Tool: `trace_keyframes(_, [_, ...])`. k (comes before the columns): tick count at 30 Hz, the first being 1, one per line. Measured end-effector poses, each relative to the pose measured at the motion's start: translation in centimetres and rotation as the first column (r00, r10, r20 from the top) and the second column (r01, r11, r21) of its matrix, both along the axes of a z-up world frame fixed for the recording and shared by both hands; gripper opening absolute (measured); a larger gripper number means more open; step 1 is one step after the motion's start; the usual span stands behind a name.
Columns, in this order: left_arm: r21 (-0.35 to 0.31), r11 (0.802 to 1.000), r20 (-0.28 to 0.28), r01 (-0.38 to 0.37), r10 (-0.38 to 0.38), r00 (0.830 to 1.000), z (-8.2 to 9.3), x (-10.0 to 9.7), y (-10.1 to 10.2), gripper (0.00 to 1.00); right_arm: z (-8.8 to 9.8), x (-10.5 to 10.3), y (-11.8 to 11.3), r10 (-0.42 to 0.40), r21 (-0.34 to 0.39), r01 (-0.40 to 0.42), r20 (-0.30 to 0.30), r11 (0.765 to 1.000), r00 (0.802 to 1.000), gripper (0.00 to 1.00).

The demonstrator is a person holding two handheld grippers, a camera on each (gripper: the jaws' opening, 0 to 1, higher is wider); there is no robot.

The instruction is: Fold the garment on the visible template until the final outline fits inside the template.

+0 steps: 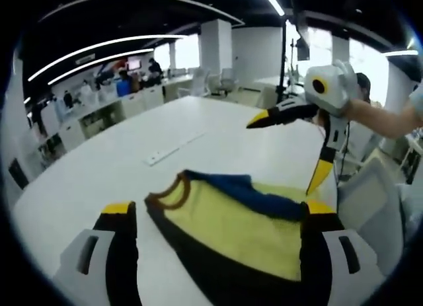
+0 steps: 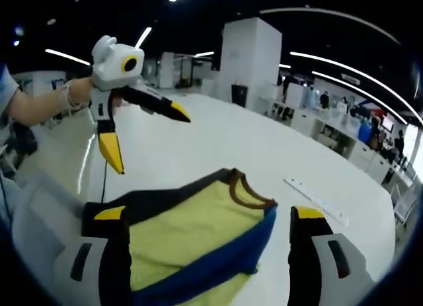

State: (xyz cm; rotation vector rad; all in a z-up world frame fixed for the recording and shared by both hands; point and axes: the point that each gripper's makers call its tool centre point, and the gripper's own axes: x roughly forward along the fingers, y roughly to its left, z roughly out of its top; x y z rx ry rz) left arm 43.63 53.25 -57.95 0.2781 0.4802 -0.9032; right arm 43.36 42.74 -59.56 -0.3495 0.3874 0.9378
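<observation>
The garment (image 1: 231, 230) is lying partly folded on the white worktop (image 1: 132, 167), a yellow panel edged in black and blue with a brown-trimmed neck opening (image 1: 173, 190). It looks like thin knit cloth, so it is likely handling light, limp and easily dragged; the firmer black hem or the neck trim would probably be giving the surest pinch.

In the left gripper view its long axis is running from the near black hem toward the neck opening, which is pointing away toward the flat white strip (image 1: 173, 149) lying on the worktop beyond the garment.

The left hand-held gripper (image 1: 221, 217) is hovering with its 2 jaws apart, straddling the garment. The right hand-held gripper (image 2: 210, 223) is likewise spread wide above the garment, holding nothing.

No template outline is discernible around the garment.
</observation>
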Motion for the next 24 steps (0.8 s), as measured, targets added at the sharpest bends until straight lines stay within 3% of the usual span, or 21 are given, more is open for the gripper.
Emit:
trace_keyframes(9, [-0.009, 1.0, 0.003, 0.002, -0.002, 1.0, 0.1, -1.9, 0.3, 1.0, 0.0, -2.1, -1.0, -0.017, -0.007, 0.017, 0.021, 1.0, 1.0, 1.0])
trace_keyframes(14, [-0.063, 0.998, 0.004, -0.024, 0.024, 1.0, 0.4, -3.0, 0.2, 1.0, -0.3, -3.4, -1.3, -0.027, 0.004, 0.027, 0.002, 1.0, 1.0, 1.0])
trace_keyframes(24, [-0.08, 0.996, -0.016, -0.044, 0.043, 0.999, -0.5, -6.1, 0.6, 1.0, -0.6, -5.9, -1.4, -0.028, 0.017, 0.028, -0.013, 0.999, 1.0, 1.0])
